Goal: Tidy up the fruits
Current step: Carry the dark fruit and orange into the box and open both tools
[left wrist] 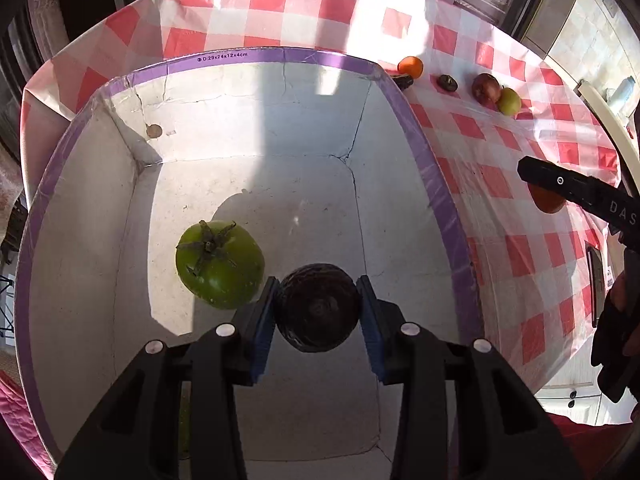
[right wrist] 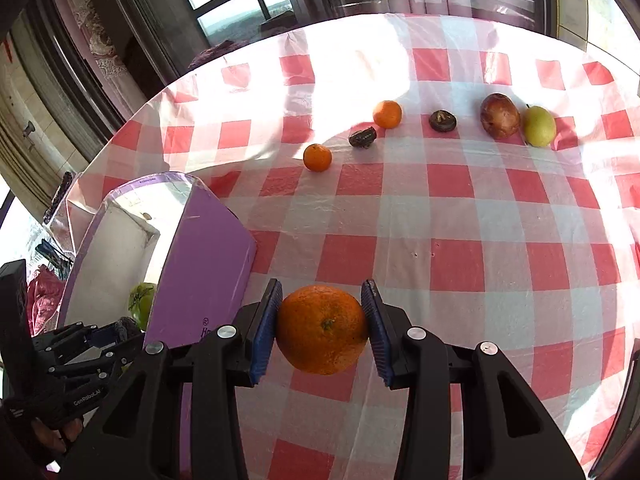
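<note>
My left gripper (left wrist: pixel 318 308) is shut on a dark round fruit (left wrist: pixel 318 314) and holds it inside the purple-rimmed white box (left wrist: pixel 280 56), above its floor. A green tomato-like fruit (left wrist: pixel 220 264) lies in the box just left of it. My right gripper (right wrist: pixel 322 324) is shut on a large orange (right wrist: pixel 322 330) above the checked tablecloth, right of the box (right wrist: pixel 204 264). The left gripper shows at the lower left of the right wrist view (right wrist: pixel 108 332).
On the red-and-white checked cloth (right wrist: pixel 440 220) lie two small oranges (right wrist: pixel 317 157) (right wrist: pixel 387 114), two dark shrivelled fruits (right wrist: pixel 363 137) (right wrist: pixel 442 121), a brown-red fruit (right wrist: pixel 499 116) and a yellow-green pear (right wrist: pixel 539 126). Windows and curtains stand behind the table.
</note>
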A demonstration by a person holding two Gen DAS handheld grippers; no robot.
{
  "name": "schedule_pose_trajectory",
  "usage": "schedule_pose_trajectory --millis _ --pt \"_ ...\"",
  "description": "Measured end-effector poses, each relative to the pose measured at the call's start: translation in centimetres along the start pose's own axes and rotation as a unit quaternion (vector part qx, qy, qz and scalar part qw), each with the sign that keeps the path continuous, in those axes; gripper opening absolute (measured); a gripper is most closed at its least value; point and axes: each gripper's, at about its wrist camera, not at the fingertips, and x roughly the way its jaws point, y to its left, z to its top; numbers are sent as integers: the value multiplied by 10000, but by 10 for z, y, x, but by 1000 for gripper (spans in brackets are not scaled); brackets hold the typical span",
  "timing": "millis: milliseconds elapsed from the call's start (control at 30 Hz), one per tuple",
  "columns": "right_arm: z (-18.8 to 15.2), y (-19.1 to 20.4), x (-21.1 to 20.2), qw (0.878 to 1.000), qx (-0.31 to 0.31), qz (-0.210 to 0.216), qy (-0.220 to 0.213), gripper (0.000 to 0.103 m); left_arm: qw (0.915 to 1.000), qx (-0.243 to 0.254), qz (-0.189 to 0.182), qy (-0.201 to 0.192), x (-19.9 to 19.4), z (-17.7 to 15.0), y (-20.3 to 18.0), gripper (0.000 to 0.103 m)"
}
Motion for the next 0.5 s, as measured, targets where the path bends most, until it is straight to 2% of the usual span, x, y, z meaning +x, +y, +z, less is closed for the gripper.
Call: schedule_pose_trajectory --millis 133,233,367,500 --pt "12 63 3 9977 -564 359 88 41 9991 114 255 322 2 -9 10 39" --pt "19 102 16 9939 -979 422 287 41 9972 24 368 645 7 -18 23 39" --pt "22 141 53 9849 -1500 281 813 41 9939 -70 471 1000 14 -30 39 39" --pt "12 167 101 9658 -2123 -69 1485 41 9905 16 577 1249 15 -38 45 39"
